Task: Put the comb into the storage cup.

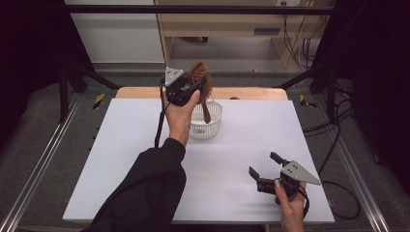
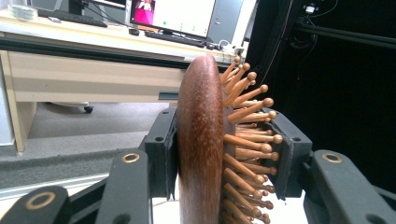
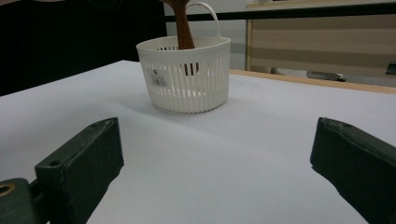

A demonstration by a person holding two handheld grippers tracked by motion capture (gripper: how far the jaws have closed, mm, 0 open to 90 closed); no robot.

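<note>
Above the white slatted plastic basket [image 1: 206,121], the left tool [image 1: 193,86] clamps the brown wooden paddle hairbrush [image 1: 202,83] — handle pointing down into it. Left gripper view: pads squeeze back and bristles. Right gripper view: right tool [image 3: 212,163] gapes, idle on the surface [image 3: 261,140] — well apart.

- Your left arm wears a long black sleeve [image 1: 145,188].
- Your left tool [image 1: 186,87] is black, topped by a grey three-cornered plate, with a black cable trailing down.
- Your right tool [image 1: 263,166] matches it: black body, grey plate.
- Brass-ringed screw holes mark the black jaw arms; the pads are dark.
</note>
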